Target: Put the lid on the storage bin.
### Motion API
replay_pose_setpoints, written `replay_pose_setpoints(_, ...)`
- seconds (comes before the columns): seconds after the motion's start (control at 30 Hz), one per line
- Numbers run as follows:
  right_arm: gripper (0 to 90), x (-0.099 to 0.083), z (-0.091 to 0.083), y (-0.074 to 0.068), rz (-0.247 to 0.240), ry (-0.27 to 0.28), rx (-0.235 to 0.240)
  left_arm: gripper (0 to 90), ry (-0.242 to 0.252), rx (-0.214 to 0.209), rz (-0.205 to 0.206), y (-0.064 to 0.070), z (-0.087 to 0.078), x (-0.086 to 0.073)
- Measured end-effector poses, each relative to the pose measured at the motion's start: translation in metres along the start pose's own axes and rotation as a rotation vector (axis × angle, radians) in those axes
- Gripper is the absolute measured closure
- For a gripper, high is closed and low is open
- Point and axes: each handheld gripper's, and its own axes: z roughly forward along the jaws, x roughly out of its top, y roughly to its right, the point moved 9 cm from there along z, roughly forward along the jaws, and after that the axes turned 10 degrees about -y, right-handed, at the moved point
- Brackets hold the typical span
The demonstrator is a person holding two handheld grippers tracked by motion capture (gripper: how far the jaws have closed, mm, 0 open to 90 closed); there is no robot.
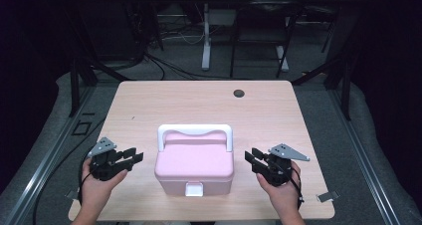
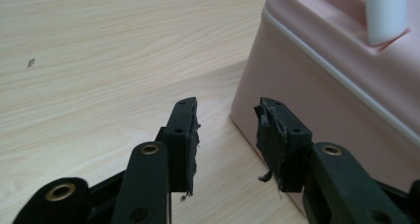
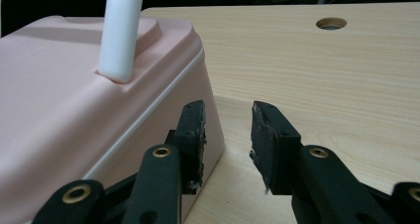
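Pink box mid-table | left gripper beside it, fingers released; right gripper opposite, fingers released

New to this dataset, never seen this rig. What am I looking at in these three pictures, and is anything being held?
There is no robot arm: a person holds a hand-held two-jaw tool in each hand. The high view looks down on a wooden table, with the left gripper and right gripper on either side of a pink box that has a white handle and a white front latch. The other two pictures come from cameras riding on each gripper, looking along its black jaws. In both, the jaws stand open beside the box's lower corners, holding nothing. A round hole sits near the table's far edge.
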Motion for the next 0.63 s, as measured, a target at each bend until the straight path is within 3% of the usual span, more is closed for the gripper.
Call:
replay_pose_setpoints(0.03, 65.5, -0.002, 0.000, 0.001, 0.000, -0.017, -0.007, 59.2, 0.000, 0.003, 0.000, -0.001, 0.000, -0.001)
replay_pose_setpoints(0.17, 64.9, -0.005, 0.004, 0.006, 0.009, 0.015, -0.015, 58.6, -0.005, 0.011, -0.006, -0.005, 0.003, -0.007)
replay_pose_setpoints(0.37, 63.7, -0.015, 0.009, 0.008, -0.005, -0.006, -0.034, 57.0, -0.025, 0.025, -0.001, -0.008, 0.010, -0.015)
replay_pose_setpoints(0.63, 59.5, -0.022, 0.015, 0.016, -0.025, -0.013, -0.077, 48.8, 0.004, 0.048, 0.020, -0.011, 0.013, -0.014)
